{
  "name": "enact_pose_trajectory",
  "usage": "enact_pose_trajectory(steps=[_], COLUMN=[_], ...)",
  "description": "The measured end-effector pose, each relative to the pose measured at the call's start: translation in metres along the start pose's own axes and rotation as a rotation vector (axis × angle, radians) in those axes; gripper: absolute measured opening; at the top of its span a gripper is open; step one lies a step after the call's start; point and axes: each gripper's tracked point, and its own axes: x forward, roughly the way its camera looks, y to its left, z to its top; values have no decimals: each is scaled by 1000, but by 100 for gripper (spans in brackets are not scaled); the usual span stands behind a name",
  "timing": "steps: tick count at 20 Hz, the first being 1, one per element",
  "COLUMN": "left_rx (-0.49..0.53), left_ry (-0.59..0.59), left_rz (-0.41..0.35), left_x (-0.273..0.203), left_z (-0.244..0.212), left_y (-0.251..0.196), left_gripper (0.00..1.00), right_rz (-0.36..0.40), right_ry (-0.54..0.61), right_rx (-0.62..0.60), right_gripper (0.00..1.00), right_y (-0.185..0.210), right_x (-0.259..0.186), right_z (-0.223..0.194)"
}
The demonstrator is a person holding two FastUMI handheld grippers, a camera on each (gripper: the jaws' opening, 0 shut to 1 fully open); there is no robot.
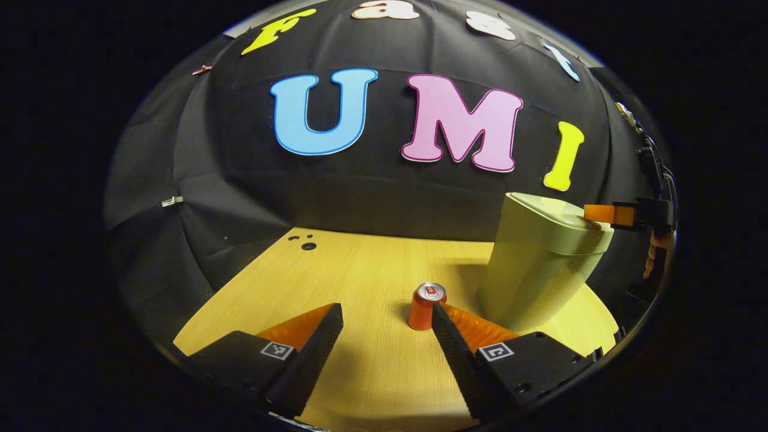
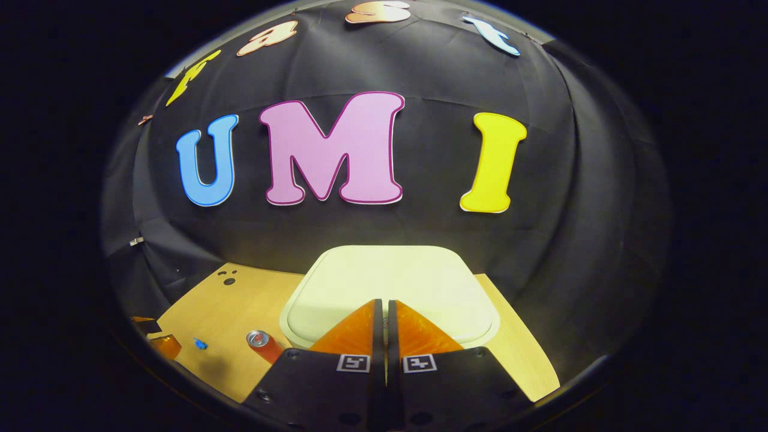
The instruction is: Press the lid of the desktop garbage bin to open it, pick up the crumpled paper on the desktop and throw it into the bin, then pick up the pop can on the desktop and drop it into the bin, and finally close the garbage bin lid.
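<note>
A pale green bin [image 1: 536, 273] stands on the wooden table's right side with its lid [image 1: 558, 225] down. In the right gripper view the lid [image 2: 390, 285] lies just under my right gripper [image 2: 384, 303], which is shut with nothing between its fingers. In the left gripper view that right gripper [image 1: 600, 214] touches the lid's far right edge. An orange pop can [image 1: 426, 306] stands upright left of the bin, just ahead of my right fingertip [image 1: 441, 315]. My left gripper [image 1: 386, 309] is open and low over the table. The can [image 2: 264, 345] also shows at the lower left of the right gripper view.
The wooden table [image 1: 360, 276] has a few small holes [image 1: 306, 243] near its back left corner. A tiny blue thing [image 2: 200, 343] lies on the table left of the can. The black cloth wall stands close behind the bin.
</note>
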Motion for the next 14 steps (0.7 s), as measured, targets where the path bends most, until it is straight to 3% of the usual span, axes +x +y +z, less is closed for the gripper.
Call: enact_pose_trajectory(steps=[6, 14], left_rx=[21, 10], left_ry=[13, 2], left_rz=[17, 26], left_x=[1, -6], left_z=[-3, -4], left_y=[2, 10], left_gripper=[96, 96], right_rz=[-7, -40], right_ry=[-7, -33], right_rx=[9, 3], right_gripper=[8, 5], right_y=[0, -1], right_x=[0, -2], right_z=[-4, 7])
